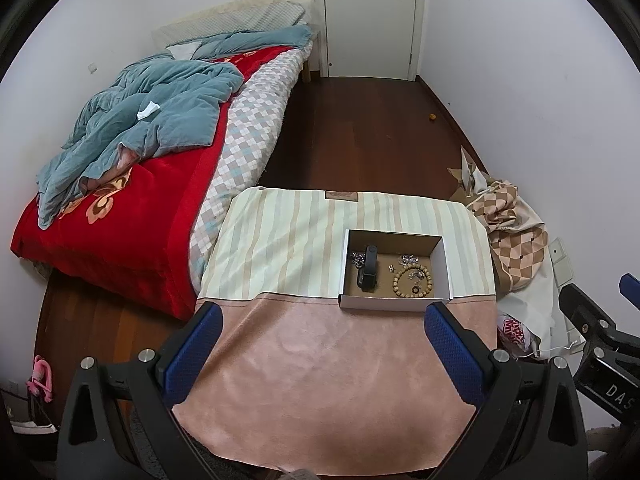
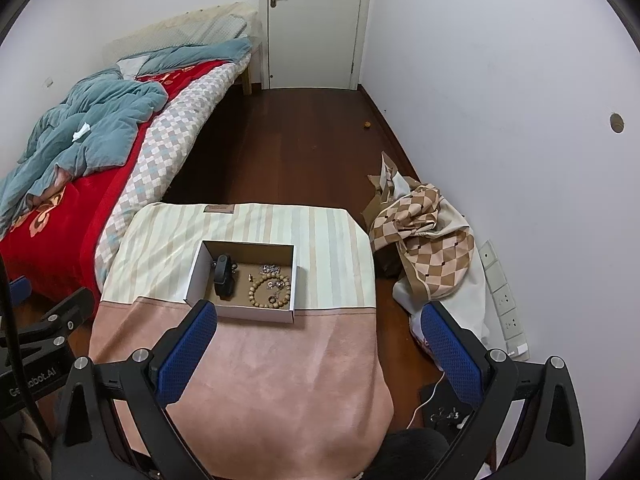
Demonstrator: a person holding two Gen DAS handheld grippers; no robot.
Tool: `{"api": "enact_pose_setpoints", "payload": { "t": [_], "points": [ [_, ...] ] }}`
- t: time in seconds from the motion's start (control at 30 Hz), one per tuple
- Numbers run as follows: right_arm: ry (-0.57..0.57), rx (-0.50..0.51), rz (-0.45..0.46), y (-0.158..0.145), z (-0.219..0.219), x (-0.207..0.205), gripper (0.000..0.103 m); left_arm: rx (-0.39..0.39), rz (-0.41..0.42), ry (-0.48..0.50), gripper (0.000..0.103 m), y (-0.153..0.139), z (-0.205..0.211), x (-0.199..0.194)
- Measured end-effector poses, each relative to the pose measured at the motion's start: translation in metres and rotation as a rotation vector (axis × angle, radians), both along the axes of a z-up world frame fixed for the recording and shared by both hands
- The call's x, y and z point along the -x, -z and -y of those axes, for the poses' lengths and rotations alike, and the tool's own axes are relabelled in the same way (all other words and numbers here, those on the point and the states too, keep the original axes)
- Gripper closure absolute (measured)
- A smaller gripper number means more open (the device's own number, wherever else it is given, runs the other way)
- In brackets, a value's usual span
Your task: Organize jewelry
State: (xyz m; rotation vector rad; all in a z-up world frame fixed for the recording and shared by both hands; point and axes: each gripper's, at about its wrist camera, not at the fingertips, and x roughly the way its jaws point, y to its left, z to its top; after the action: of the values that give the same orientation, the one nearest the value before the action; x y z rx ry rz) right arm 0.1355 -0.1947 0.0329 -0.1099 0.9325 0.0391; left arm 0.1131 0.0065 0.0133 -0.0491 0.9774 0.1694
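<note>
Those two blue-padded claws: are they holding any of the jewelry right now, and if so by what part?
Nothing is held. The left gripper and the right gripper are both open and empty, above the table short of the box, where the bead bracelet lies.

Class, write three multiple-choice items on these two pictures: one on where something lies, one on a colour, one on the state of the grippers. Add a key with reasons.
1. Where does the bead bracelet lie?
A. on the bed
B. in the open box
C. on the floor

2. What colour are the gripper pads?
A. blue
B. red
C. green

3. How do the left gripper and the right gripper stand?
A. both shut
B. one grips the bracelet
C. both open and empty

Key: B, the beads sit inside the box, right of the black watch; A, the pads show blue in both views; C, the fingers are wide apart with only the tablecloth between them.
</note>
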Motion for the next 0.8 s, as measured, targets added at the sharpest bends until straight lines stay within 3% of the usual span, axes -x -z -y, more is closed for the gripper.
{"api": "enact_pose_setpoints", "payload": {
  "t": [0.8],
  "points": [
    [-0.009, 0.001, -0.008, 0.0031, -0.0043, 0.0023, 0.0, 0.008, 0.003, -0.002, 0.0, 0.0015, -0.0007, 0.0048]
  ]
}}
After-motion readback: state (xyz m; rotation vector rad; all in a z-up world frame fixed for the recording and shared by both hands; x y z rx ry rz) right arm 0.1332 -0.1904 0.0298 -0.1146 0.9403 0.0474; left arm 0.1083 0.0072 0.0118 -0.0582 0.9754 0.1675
